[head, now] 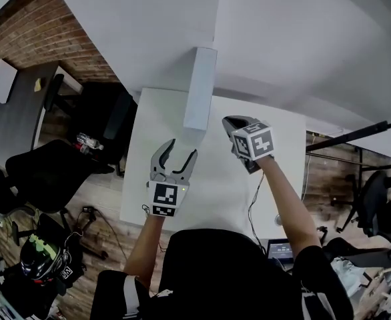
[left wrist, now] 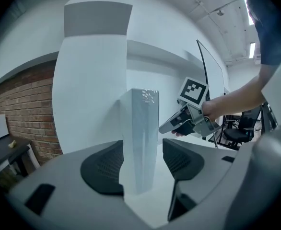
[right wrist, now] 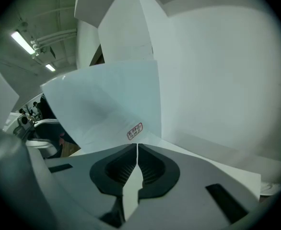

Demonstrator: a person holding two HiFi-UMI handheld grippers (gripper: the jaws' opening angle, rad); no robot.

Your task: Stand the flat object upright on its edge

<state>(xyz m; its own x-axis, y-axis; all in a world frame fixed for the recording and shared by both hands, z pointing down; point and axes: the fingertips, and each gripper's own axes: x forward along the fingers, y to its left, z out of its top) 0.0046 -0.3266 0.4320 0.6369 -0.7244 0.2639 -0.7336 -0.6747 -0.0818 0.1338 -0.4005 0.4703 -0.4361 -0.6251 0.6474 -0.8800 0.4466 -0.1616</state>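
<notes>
An office is shown: black swivel chairs point(head: 49, 172) are set beside a white desk point(head: 139, 172) and a dark desk point(head: 15, 119) on a wood floor point(head: 105, 199). A brick wall point(head: 49, 32) is seen past the desks' far edges, and strip lights point(right wrist: 23, 41) are mounted overhead.

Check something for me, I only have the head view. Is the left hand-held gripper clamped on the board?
Observer: No. In the left gripper view the left hand-held gripper has its jaws apart, and a clear gap shows along the right side of the board.
Operator: Is the right one holding anything?
Observer: No. In its own view the right hand-held gripper is shut with the jaws meeting on nothing.
Operator: Any marking on the board's face?
Observer: A small red-bordered sticker sits low on the face, just past the right jaws. Its print is too small to read.
</notes>
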